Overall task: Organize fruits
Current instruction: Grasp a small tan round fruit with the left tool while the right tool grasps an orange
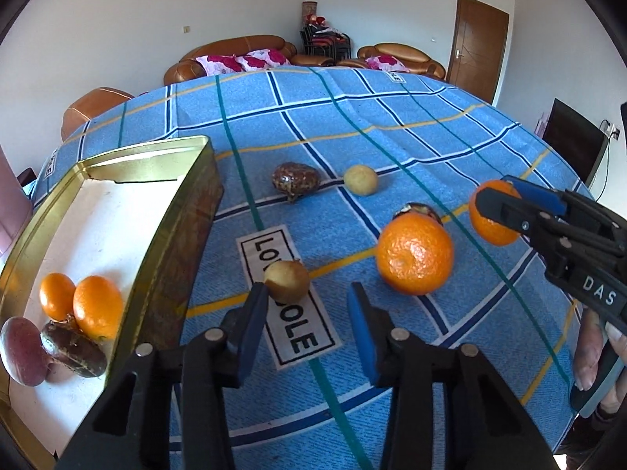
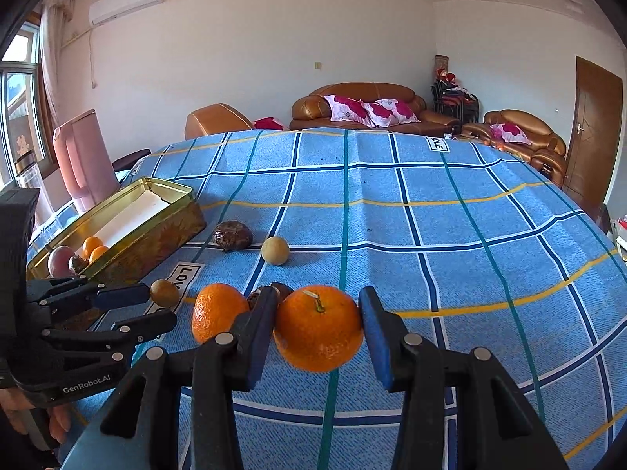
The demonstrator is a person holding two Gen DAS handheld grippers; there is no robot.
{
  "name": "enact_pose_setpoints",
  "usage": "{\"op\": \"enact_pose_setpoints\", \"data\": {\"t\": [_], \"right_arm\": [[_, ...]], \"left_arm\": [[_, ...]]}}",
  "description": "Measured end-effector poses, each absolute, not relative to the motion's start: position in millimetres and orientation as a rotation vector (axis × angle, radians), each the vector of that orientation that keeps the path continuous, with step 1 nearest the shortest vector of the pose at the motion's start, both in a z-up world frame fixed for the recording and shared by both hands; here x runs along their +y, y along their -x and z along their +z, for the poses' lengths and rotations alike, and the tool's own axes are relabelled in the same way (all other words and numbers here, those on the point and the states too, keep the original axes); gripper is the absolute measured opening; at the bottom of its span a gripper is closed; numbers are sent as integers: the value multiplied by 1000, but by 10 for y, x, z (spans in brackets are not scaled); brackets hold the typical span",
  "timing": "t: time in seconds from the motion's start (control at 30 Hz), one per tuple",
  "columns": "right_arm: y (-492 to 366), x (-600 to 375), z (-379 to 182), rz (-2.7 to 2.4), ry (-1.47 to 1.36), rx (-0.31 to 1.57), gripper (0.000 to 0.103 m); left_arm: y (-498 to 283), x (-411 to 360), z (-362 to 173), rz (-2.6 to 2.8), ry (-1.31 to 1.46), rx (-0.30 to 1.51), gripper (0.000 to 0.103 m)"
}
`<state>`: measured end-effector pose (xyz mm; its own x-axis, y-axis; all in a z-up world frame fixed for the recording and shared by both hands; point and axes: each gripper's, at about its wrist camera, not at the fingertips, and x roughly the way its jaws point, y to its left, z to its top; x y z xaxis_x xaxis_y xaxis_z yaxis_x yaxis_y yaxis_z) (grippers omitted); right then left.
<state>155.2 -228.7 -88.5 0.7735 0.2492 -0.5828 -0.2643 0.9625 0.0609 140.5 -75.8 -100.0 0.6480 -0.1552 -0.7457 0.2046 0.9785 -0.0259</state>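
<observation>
Two glossy oranges [image 1: 81,307] beside dark fruit in tin [image 1: 164,258]

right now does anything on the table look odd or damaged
Nothing is spilled or broken. The white liner in the gold tin has a ragged, torn-looking far edge, and several fruits, such as the dark wrinkled fruit, lie loose on the blue cloth.

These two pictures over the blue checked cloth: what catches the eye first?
A bright orange lifted between the pads of the right gripper, in the middle of its own view. Another orange lies on the blue checked tablecloth, to the right of the left gripper, whose fingers straddle a small brownish fruit. At the left stands a gold tin with fruit already inside.
</observation>
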Motion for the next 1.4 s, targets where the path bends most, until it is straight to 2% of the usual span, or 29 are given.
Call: {"op": "enact_pose_setpoints", "data": {"t": [0.07,0.2,0.4,0.43,0.47,0.53,0.73,0.8,0.87,1.4], "right_arm": [[-1557,-2283,-889,283,24,631,45],[-1578,-2298,-897,290,13,640,45],[-1561,-2280,-891,292,23,632,45],[-1561,-2275,-891,292,25,633,45],[-1563,-2272,-889,292,27,633,45],[-1559,-2268,-890,293,31,632,45],[-1555,-2267,-889,299,31,631,45],[-1558,-2266,-891,299,31,633,45],[-1555,-2256,-890,298,36,633,45],[-1478,-2247,-840,322,42,583,45]], "left_arm": [[-1447,-731,-1041,-221,-38,874,23],[-1454,-681,-1051,-237,-2,882,13],[-1394,-697,-1010,-226,-16,853,16],[-1392,-702,-1006,-227,-18,852,26],[-1388,-700,-1000,-218,-23,849,43],[-1394,-714,-972,-201,-34,835,60],[-1540,-780,-962,-198,-77,834,60],[-1589,-785,-975,-201,-80,845,51],[-1624,-790,-997,-215,-75,863,28],[-1355,-772,-836,-245,-67,733,27]]}}
